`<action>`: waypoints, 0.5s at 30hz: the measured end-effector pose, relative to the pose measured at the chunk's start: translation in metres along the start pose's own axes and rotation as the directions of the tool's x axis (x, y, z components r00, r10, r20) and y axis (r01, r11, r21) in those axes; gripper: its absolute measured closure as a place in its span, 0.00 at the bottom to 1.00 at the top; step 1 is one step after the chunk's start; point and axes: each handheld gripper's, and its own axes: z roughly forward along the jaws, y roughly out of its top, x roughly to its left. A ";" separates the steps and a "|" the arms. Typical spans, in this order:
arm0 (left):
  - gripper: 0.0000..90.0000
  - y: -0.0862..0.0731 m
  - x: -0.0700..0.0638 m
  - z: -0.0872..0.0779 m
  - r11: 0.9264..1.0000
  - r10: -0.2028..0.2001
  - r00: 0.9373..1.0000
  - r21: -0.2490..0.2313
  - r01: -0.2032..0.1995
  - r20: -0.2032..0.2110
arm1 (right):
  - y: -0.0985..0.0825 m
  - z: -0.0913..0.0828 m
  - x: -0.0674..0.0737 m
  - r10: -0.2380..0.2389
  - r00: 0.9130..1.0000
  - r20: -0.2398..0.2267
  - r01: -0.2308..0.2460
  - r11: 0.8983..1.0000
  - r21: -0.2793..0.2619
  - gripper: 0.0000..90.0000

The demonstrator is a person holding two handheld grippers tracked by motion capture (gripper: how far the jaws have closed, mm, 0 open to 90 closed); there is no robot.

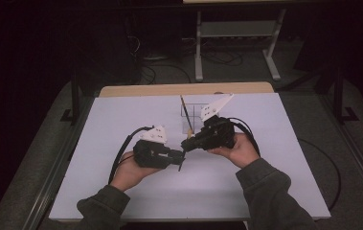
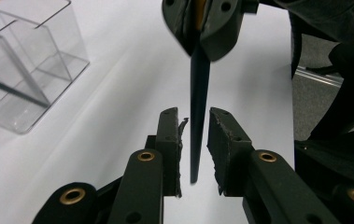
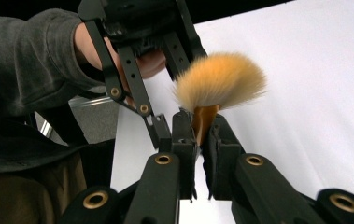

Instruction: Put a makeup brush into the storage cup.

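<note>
right tongs (image 3: 201, 133) grip 1 brush (image 3: 219, 81); left tongs (image 2: 193, 140) open round handle; 1 clear organiser (image 2: 23, 70).

Left tongs (image 2: 193, 140) parted, right tongs (image 3: 201, 135) clamped

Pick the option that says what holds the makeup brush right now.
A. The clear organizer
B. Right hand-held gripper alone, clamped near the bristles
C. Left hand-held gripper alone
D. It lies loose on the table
B: the right hand-held gripper clamps the brush just below its bristles, while the left hand-held gripper stands open around the dark handle.
</note>
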 end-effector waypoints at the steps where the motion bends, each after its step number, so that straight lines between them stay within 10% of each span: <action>1: 0.81 -0.001 0.000 -0.001 1.000 -0.001 1.000 0.002 0.001 -0.003 | 0.000 -0.001 0.000 0.011 1.000 0.000 -0.011 1.000 0.009 0.92; 15: 0.76 -0.016 -0.002 -0.015 1.000 -0.011 0.997 0.006 0.012 -0.070 | -0.001 -0.009 -0.012 0.061 0.997 0.042 -0.062 0.998 0.032 0.92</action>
